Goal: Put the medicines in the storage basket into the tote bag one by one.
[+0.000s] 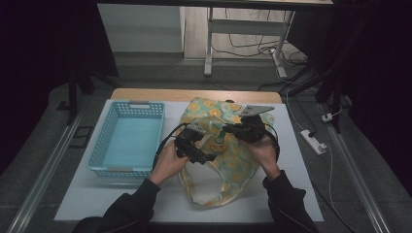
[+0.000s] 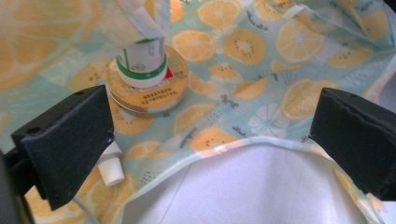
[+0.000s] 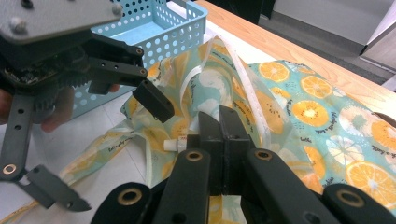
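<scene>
A fruit-print cloth bag [image 1: 233, 160] lies on the white mat, its mouth toward the person. My left gripper [image 1: 206, 150] hangs open over that mouth [image 2: 210, 140], with nothing between its pads. Inside the bag lie a round tin with an orange label [image 2: 154, 95], a white tube with a green band [image 2: 140, 63] resting on it, and a small white cap [image 2: 111, 170]. My right gripper [image 1: 228, 130] is shut on the bag's upper layer [image 3: 219, 121], beside its white strap [image 3: 252, 93], and holds it raised. The left gripper [image 3: 105, 147] is close on the left in the right gripper view.
A light blue perforated basket [image 1: 127, 138] stands left of the bag with nothing in it. The white mat [image 1: 291, 194] covers a wooden table whose far edge [image 1: 145, 94] shows. A power strip [image 1: 315, 141] and cables lie on the floor to the right.
</scene>
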